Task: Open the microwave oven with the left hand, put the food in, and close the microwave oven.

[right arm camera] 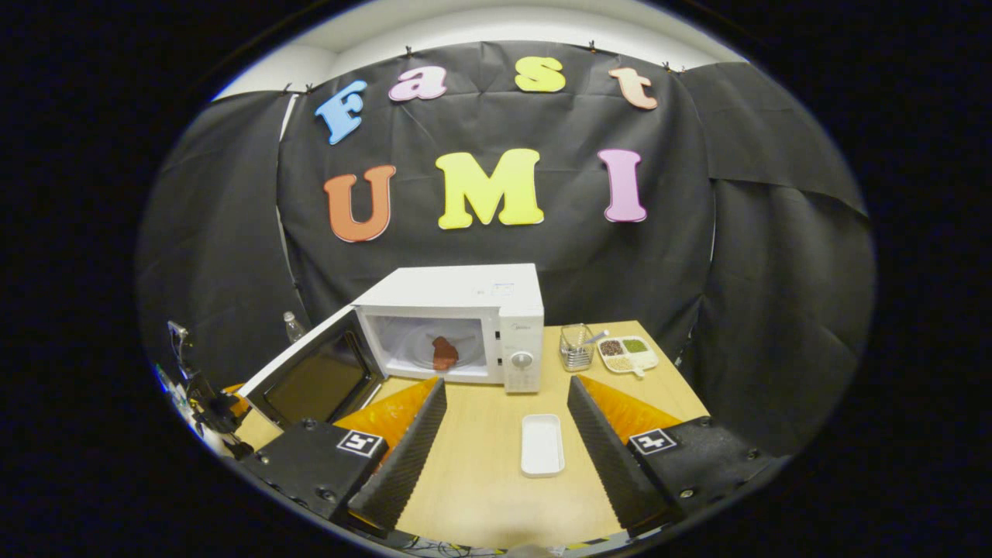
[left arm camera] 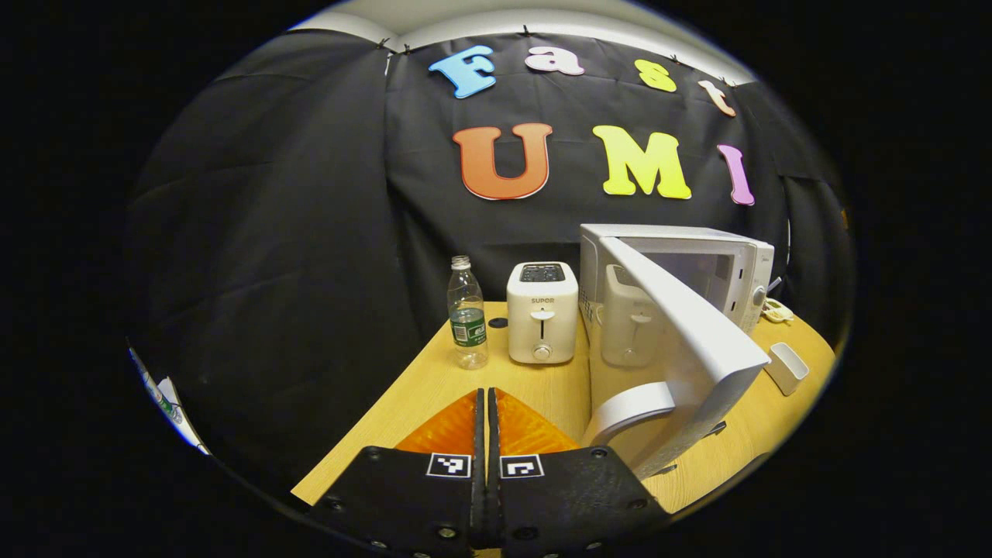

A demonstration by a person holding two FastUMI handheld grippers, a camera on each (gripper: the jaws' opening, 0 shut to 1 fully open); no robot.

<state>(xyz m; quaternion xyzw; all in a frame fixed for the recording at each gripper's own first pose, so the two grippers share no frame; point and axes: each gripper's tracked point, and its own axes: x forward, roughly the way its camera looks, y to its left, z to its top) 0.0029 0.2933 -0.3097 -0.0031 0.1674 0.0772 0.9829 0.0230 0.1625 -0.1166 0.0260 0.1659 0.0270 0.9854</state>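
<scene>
Microwave door (right arm camera: 314,377) hangs wide open, and the food (right arm camera: 444,353) sits inside the microwave oven (right arm camera: 457,322), ahead-left of the right gripper (right arm camera: 504,442) (fingers spread, nothing held). Left gripper (left arm camera: 486,434) is clenched on nothing, just left of the door handle (left arm camera: 632,408).

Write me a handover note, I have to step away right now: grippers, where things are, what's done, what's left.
Left gripper: shut, empty, just left of the door.
Right gripper: open, empty, above the white tray.
Microwave: door swung open; food sits inside on the turntable. The tray is empty on the table.
Done: opening, loading.
Left: push the door closed with the left gripper.
</scene>
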